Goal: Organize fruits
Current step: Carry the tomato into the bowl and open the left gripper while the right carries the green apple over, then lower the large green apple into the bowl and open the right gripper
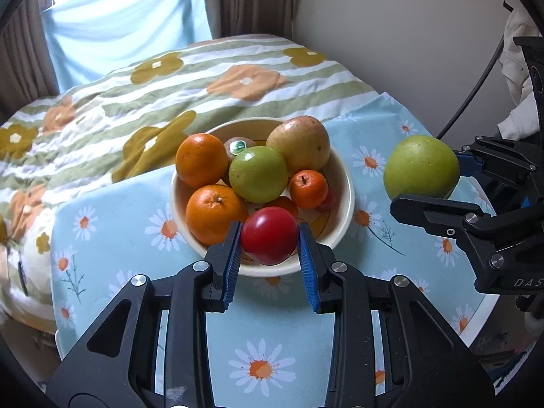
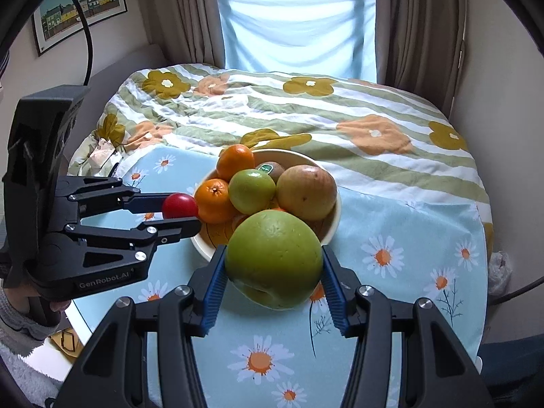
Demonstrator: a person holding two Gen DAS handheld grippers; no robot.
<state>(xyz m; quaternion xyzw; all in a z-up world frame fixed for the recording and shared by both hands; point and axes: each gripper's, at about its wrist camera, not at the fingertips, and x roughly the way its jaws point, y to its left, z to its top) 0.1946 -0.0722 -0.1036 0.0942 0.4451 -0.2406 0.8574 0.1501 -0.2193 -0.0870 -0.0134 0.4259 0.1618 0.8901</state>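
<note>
A cream bowl [image 1: 343,170] on the daisy cloth holds oranges [image 1: 202,159], a green apple [image 1: 258,174], a yellow-red apple [image 1: 299,142], a small mandarin [image 1: 308,188] and a kiwi [image 1: 238,146]. My left gripper [image 1: 270,238] is shut on a red fruit [image 1: 269,234] over the bowl's near rim; it also shows in the right wrist view [image 2: 180,205]. My right gripper [image 2: 273,258] is shut on a large green fruit [image 2: 273,258] held above the cloth in front of the bowl [image 2: 335,217]; from the left wrist view the fruit [image 1: 421,166] hangs right of the bowl.
The light-blue daisy cloth [image 1: 265,340] covers a small table beside a bed with a striped flower quilt [image 2: 306,115]. A wall is on the right, curtains and a window behind. A black cable [image 1: 476,85] hangs at the right.
</note>
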